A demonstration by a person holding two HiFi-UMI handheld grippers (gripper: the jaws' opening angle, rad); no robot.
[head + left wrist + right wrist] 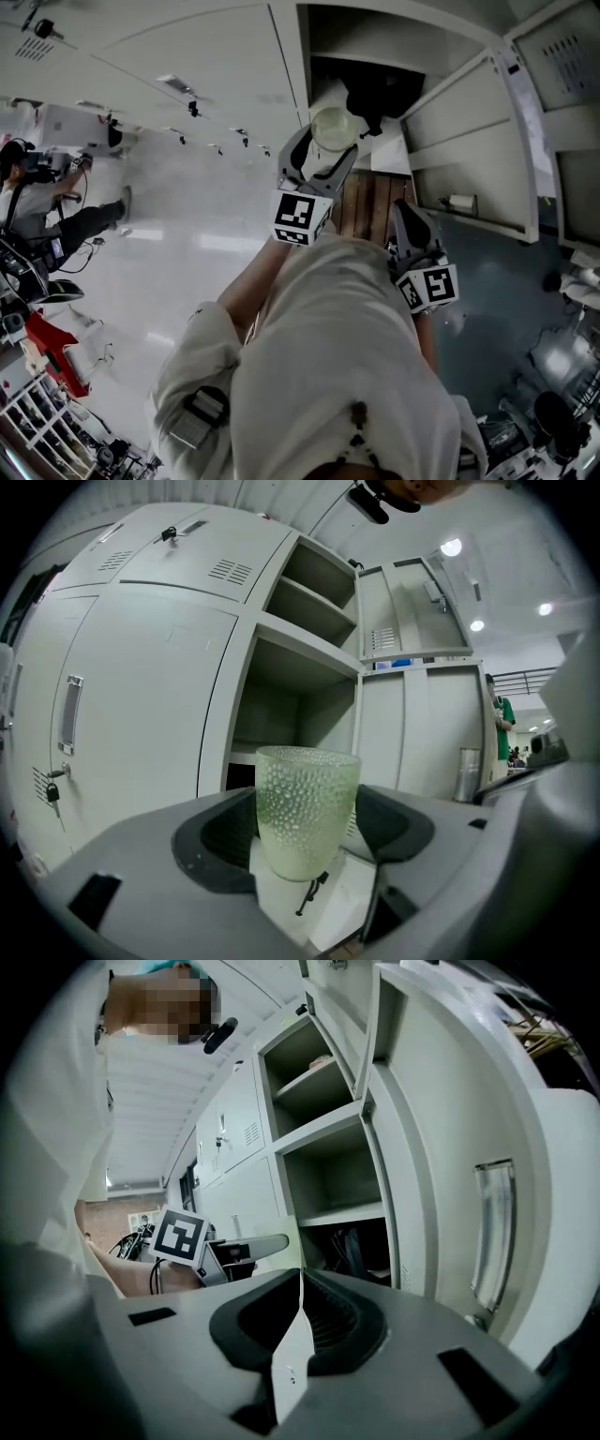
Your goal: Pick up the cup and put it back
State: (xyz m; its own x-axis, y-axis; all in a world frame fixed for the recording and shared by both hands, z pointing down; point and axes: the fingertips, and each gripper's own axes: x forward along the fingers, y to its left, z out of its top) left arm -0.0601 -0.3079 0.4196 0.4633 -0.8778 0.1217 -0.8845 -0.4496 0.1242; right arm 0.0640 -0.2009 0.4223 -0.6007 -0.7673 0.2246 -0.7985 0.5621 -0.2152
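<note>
Cup [307,808] in left gripper [307,834], open locker [281,705] ahead

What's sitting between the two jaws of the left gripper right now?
A translucent pale green dimpled cup stands upright there, clamped by the left gripper; the left gripper view shows it plainly.

one green cup [306,808], two grippers [330,142] [407,214] and one open metal cabinet [141,667].

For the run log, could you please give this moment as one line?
left gripper: shut on cup | right gripper: shut, empty | cup: upright, before open cabinet
</note>
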